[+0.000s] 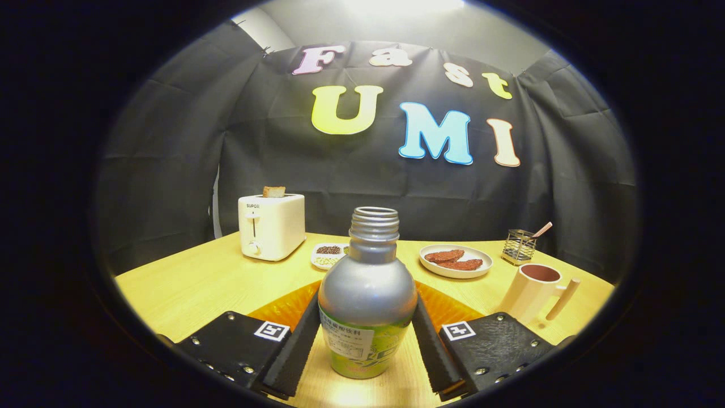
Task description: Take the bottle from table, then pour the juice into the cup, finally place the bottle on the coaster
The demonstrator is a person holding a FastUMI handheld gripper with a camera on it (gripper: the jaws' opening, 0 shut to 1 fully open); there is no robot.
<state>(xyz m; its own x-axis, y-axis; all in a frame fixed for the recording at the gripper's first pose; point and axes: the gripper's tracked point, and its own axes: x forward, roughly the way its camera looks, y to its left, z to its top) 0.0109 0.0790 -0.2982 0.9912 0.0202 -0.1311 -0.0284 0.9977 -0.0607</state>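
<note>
Hand-held gripper (367, 334) clamped on upright uncapped bottle (367, 294), cup (535, 292) beside it, contents unclear

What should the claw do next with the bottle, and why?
Probably lift the bottle straight up a little. The claw looks closed on its sides, it stands upright with its cap off, and the cup waits beyond the fingers to the right. The orange coaster lies just behind the bottle, so a small lift before swinging toward the cup seems safest.
</note>
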